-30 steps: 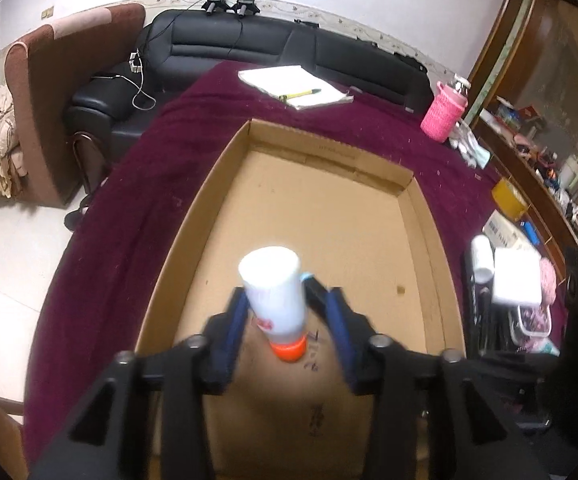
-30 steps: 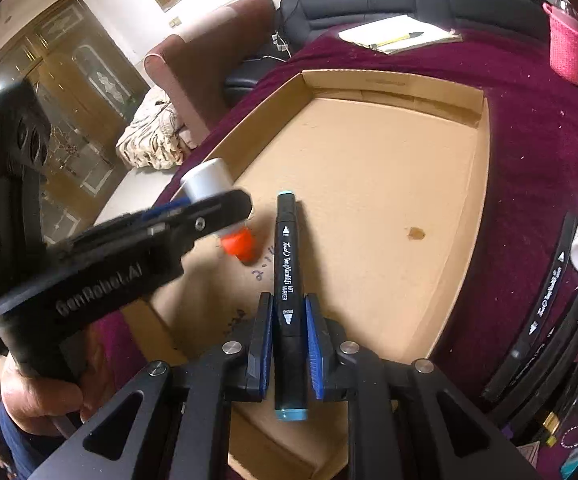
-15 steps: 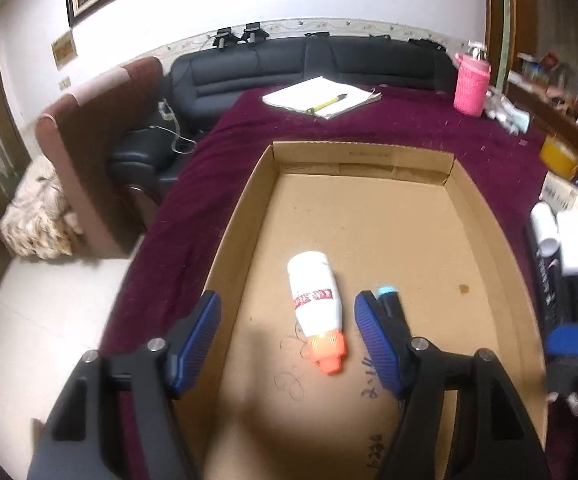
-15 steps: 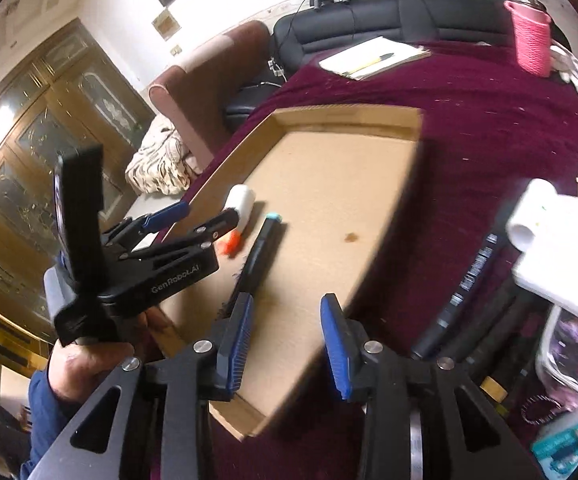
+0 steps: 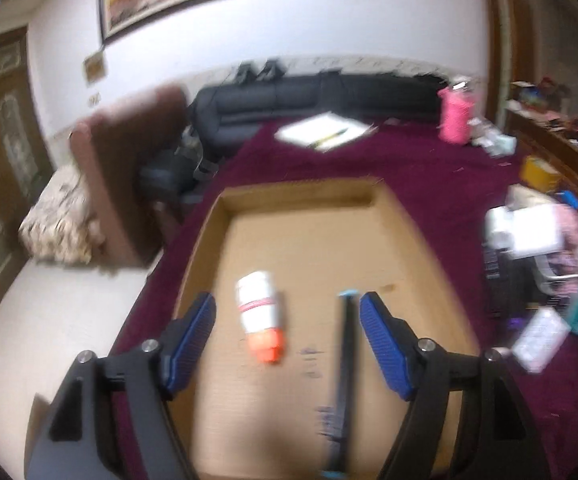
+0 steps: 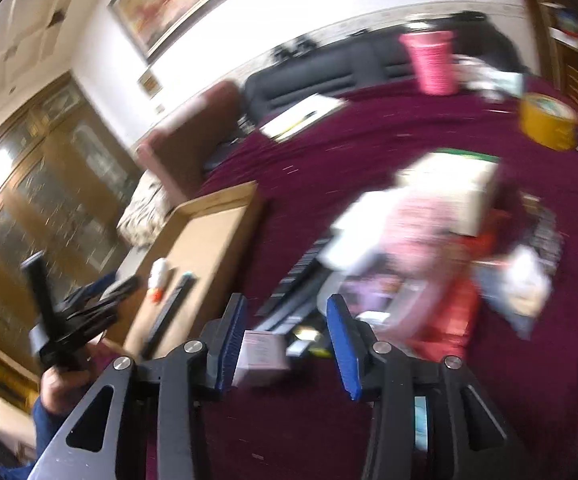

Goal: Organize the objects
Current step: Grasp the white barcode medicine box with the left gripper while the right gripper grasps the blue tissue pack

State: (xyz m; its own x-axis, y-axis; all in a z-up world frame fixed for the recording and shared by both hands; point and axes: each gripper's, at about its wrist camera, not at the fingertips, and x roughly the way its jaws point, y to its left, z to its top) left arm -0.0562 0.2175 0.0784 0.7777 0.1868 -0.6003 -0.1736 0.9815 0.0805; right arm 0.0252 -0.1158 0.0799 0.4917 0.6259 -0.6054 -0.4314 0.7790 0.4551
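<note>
White glue bottle with orange cap (image 5: pixel 260 316) and black marker (image 5: pixel 345 372) now lie released in the cardboard tray (image 5: pixel 313 204), lower centre; your left gripper (image 5: pixel 287 340) and right gripper (image 6: pixel 285 346) are both spread, empty.

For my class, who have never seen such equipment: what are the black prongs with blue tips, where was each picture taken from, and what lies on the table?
No robot: a person holds two hand tools, each a two-finger gripper with a camera looking along its fingers. One picture is from the left gripper, the other from the right gripper; both are open and hold nothing. On the maroon cloth stands a shallow cardboard tray with a white bottle with an orange cap and a black marker lying inside. Beside it is a blurred pile of items.
</note>
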